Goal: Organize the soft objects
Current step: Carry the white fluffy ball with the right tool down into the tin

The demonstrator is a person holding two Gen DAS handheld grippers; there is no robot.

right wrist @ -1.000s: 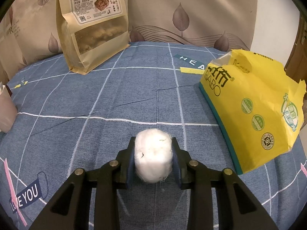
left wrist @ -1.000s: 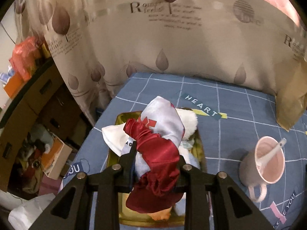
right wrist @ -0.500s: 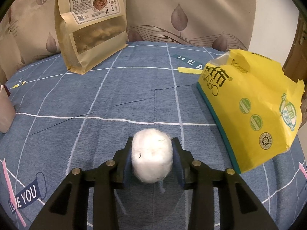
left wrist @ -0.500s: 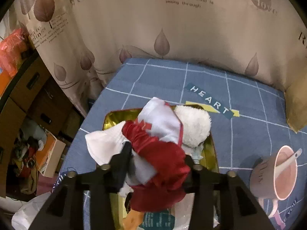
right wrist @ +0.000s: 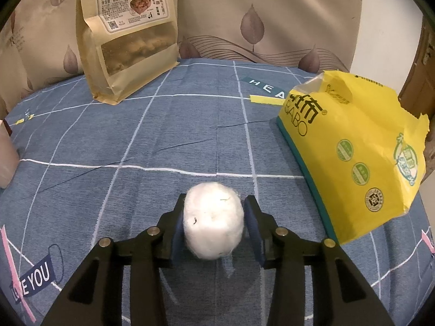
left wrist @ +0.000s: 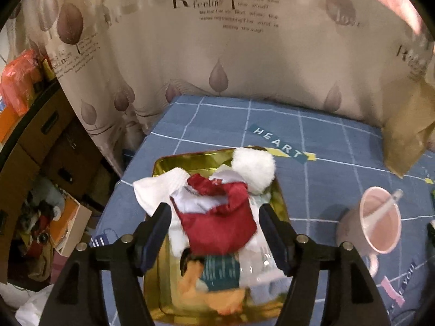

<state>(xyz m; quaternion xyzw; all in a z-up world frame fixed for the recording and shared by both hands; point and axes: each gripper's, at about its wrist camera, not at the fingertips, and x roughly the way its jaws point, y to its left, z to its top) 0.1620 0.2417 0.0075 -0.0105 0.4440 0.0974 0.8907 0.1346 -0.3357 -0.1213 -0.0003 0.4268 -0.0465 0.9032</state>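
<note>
On the blue checked cloth (right wrist: pixel 136 125): two scenes are being shown, one per wrist camera.
Tray: a gold tin tray (left wrist: pixel 190 160) is being filled with soft things near the table's left edge.
Red satin piece: the red satin cloth (left wrist: pixel 220 222) is lying on top of the pile in the tray, over a white-and-grey garment (left wrist: pixel 195 203), beside a white fluffy ball (left wrist: pixel 254 168).
Handling of the cloth: it is judged to be light, limp and slippery; a bunched fold at the middle is being suggested as the place to pinch.
Left gripper (left wrist: pixel 214 233): its jaws have just been opening and are standing wide, pads clear of the cloth on both sides; the cloth is released.
Cotton ball: a white cotton wad (right wrist: pixel 213 221) is resting on the cloth, well apart from the tray.
Handling of the wad: judged very light and squashy, best taken across its middle, gently.
Right gripper (right wrist: pixel 214 228): its jaws have just been opening slightly; the wad is sitting between the pads, the left one touching, a sliver of gap at the right, so no squeeze is being applied.
Bystanders: a pink cup (left wrist: pixel 380 220), a kraft snack bag (right wrist: pixel 127 35) and a yellow pack (right wrist: pixel 361 152) are being left alone.
</note>
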